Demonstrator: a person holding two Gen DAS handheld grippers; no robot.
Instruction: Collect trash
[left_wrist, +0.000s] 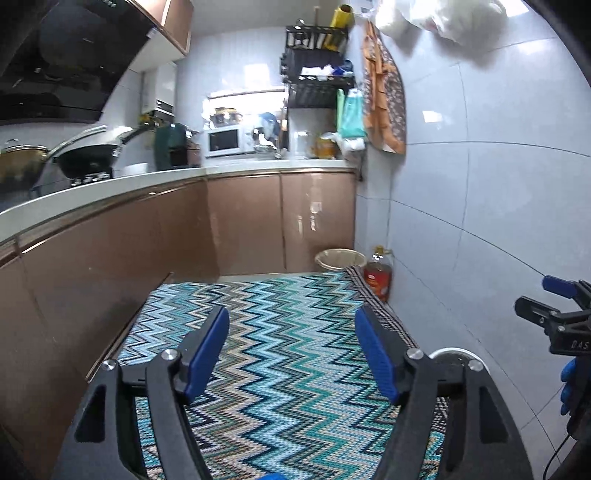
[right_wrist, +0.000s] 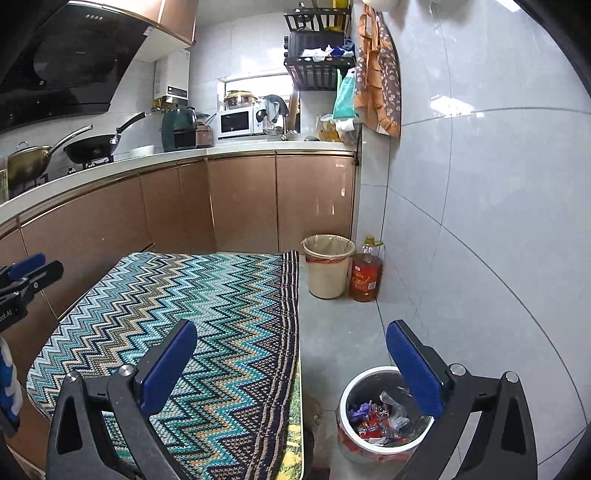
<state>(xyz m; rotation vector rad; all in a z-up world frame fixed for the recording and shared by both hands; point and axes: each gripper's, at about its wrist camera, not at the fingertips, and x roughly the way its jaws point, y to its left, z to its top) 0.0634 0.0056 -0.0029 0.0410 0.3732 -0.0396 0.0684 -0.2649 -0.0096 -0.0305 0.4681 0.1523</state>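
Both tongs hang open and empty over the zigzag cloth (right_wrist: 192, 295), the full white bin (right_wrist: 382, 413) just below the right tongs (right_wrist: 291, 362), nearer them than the left tongs (left_wrist: 291, 354)

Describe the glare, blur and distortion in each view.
Left wrist view: blown-out white plastic bags at top, glare on the wall tiles, countertop bowed by fisheye. Right wrist view: sharper, window overexposed, glare patch on the tiled wall, black vignette corners.
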